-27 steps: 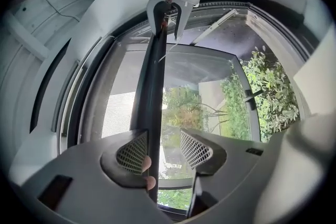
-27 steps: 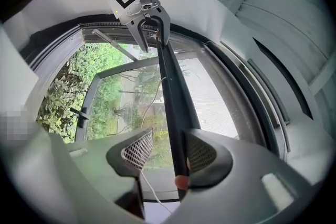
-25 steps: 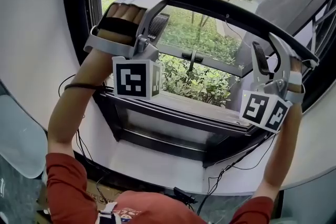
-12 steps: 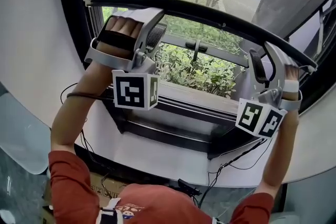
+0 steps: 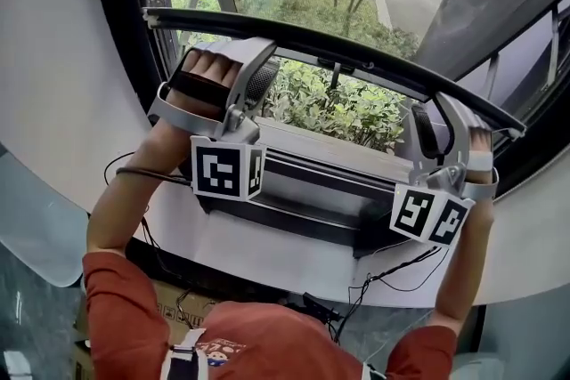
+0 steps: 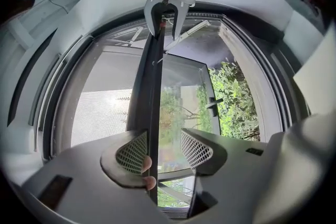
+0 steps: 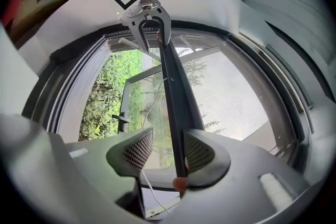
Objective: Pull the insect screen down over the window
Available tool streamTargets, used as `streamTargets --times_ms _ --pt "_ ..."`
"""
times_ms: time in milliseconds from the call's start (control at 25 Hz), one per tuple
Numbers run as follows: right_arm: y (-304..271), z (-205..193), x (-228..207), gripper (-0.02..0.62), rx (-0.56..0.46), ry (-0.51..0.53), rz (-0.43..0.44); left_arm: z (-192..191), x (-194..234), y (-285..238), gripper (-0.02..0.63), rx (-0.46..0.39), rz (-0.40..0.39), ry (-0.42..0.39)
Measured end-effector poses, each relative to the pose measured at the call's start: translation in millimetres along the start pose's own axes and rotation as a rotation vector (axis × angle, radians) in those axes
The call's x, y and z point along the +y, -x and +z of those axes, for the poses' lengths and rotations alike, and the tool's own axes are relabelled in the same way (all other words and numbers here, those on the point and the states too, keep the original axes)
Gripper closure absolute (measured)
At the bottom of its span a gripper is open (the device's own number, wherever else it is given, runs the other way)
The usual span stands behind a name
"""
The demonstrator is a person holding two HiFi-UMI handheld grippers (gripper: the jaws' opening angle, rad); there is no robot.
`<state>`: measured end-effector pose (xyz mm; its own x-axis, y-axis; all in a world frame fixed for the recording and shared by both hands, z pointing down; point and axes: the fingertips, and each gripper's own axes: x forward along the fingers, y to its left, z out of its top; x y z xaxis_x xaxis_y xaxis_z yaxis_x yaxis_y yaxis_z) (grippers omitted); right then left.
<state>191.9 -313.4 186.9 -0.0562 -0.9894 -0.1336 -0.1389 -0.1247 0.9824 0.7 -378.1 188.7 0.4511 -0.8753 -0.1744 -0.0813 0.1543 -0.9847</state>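
Both left gripper [image 6: 163,148] and right gripper [image 7: 168,152] are spread wide, the screen bar [image 6: 150,78] touched by one pad each.

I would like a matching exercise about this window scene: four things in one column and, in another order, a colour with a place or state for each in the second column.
Things:
1. bar
2. left tool
3. bushes
4. sleeve

Descriptions:
A. green, leafy
B. red, lowest in the head view
C. black, long and thin
D. grey, jaws apart with the bar between them

Pairs: 1-C, 2-D, 3-A, 4-B
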Motion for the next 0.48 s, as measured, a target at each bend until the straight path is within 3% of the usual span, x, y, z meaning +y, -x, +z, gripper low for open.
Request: streamTargets --times_ms 320,480 --pt "11 -5 37 0.407 0.001 -0.032 0.064 3 -37 12 0.414 -0.007 -0.086 -0.001" --pt "12 -3 52 0.406 -0.022 -0.103 0.104 0 -54 15 0.414 -0.009 -0.118 0.013"
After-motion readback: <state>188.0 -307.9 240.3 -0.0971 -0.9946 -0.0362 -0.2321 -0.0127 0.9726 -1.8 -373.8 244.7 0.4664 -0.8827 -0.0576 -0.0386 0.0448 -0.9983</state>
